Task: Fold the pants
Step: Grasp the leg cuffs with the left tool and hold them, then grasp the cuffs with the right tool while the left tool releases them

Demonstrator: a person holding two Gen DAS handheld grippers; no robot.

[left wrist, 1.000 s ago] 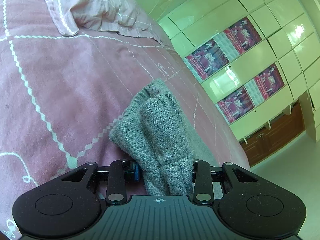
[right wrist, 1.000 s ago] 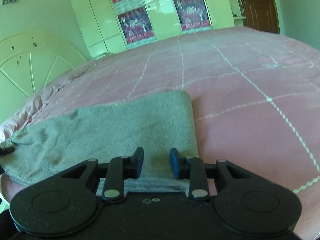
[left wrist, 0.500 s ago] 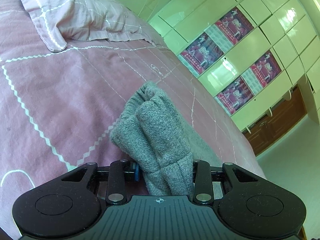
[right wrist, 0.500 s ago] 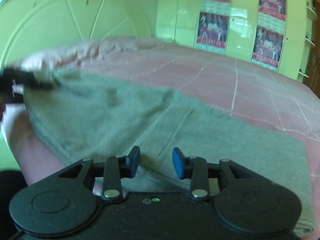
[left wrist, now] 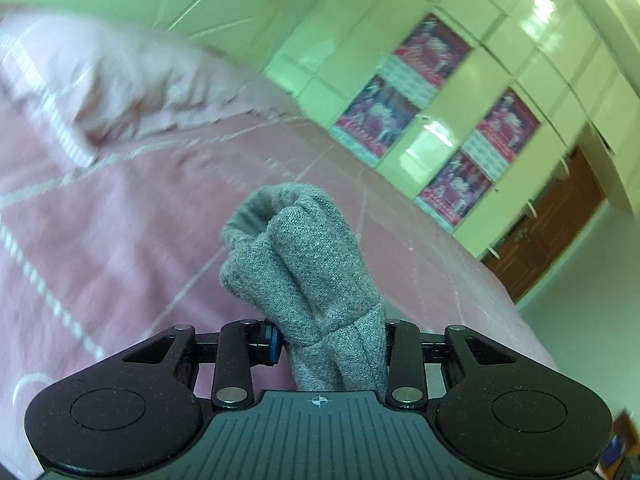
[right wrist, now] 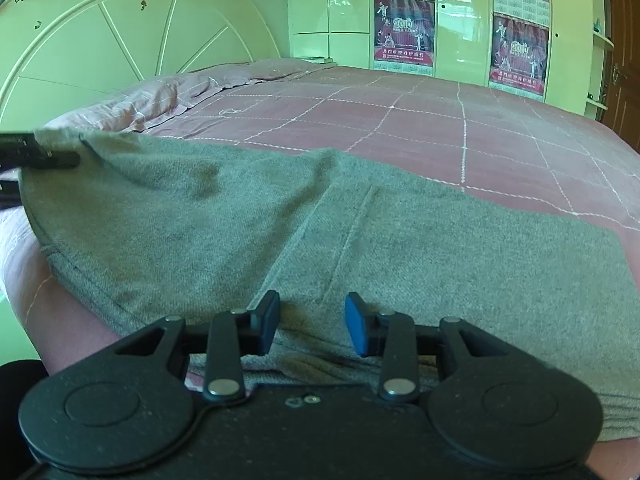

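Note:
Grey knit pants [right wrist: 280,232] lie spread across the near part of the pink bed cover [right wrist: 440,120]. A bunched end of the pants [left wrist: 300,248] stands up between the fingers of my left gripper [left wrist: 330,336], which is shut on it and holds it above the cover. In the right wrist view that left gripper [right wrist: 36,156] shows at the far left edge, lifting the cloth's corner. My right gripper [right wrist: 312,320] hovers just over the pants' near edge. Its blue pads are apart and no cloth is pinched between them.
Pink pillows [right wrist: 140,100] lie at the head of the bed below a pale round headboard [right wrist: 100,40]. Glossy wardrobe doors with red posters [right wrist: 460,20] stand beyond the bed. A brown door [left wrist: 540,240] is at the right. The bed's edge runs just under the pants.
The left gripper has risen and rolled with the bunched cloth in it. The right gripper swept sideways along the pants toward the held end, then stopped, its pads slightly wider.

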